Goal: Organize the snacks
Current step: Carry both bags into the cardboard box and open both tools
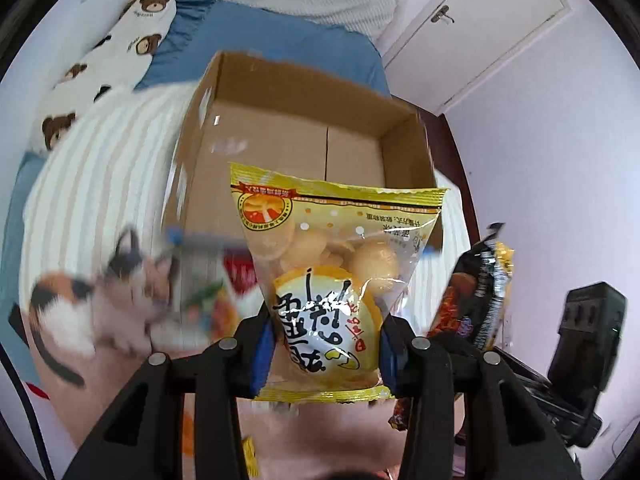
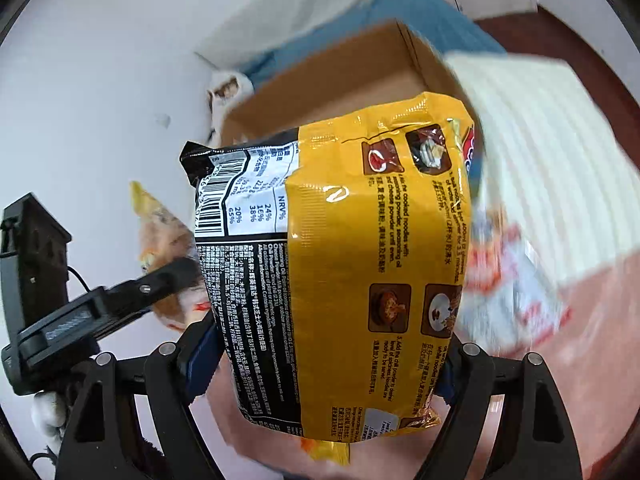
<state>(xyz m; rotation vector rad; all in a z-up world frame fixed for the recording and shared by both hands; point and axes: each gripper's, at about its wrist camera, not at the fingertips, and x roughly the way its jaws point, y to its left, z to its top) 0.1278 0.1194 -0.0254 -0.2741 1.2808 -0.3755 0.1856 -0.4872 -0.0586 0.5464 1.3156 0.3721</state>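
Note:
My left gripper [image 1: 326, 354] is shut on a yellow bag of round egg biscuits [image 1: 332, 264], held up in front of an open cardboard box [image 1: 280, 132] on the bed. My right gripper [image 2: 326, 364] is shut on a yellow-and-black instant noodle packet [image 2: 340, 264], held up with its back label facing the camera. The same packet shows at the right of the left wrist view [image 1: 476, 296]. The box [image 2: 348, 76] lies behind the packet in the right wrist view. The left gripper with its biscuit bag [image 2: 160, 248] shows at the left there.
A calico cat [image 1: 92, 304] stands on the bed left of the box. Several blurred snack packets [image 1: 216, 304] lie in front of the box; others [image 2: 516, 292] show at right. A striped blanket [image 1: 104, 168], a bear-print pillow [image 1: 120, 52] and a white door [image 1: 492, 20] are behind.

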